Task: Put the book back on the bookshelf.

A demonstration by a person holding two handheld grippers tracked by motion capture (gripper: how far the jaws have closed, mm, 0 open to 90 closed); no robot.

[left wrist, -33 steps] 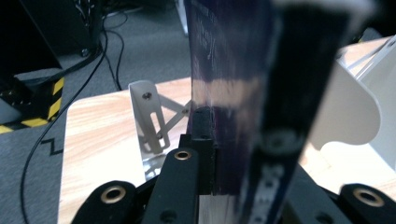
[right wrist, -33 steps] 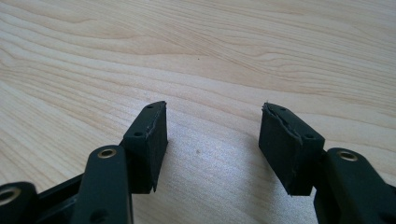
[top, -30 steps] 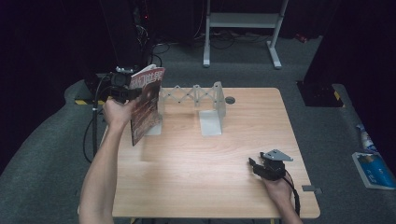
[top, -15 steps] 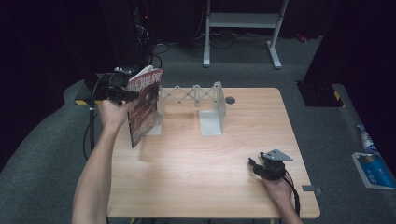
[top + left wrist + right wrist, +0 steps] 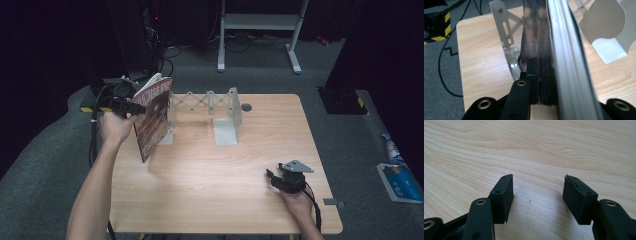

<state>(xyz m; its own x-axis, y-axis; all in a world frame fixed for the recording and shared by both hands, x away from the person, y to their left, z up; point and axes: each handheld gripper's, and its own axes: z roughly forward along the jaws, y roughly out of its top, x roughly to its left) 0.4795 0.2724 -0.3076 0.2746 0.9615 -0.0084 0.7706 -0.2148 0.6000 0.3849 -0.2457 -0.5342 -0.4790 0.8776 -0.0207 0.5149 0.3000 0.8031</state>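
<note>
High view has the right gripper (image 5: 274,178) parked on the table (image 5: 210,190), jaws apart and empty. Further out, the left gripper (image 5: 134,107) is clamped on the book (image 5: 154,116), held tilted in the air just in front of the expandable bookend rack (image 5: 210,102), so slotting it in is what's left, I'd guess.
</note>
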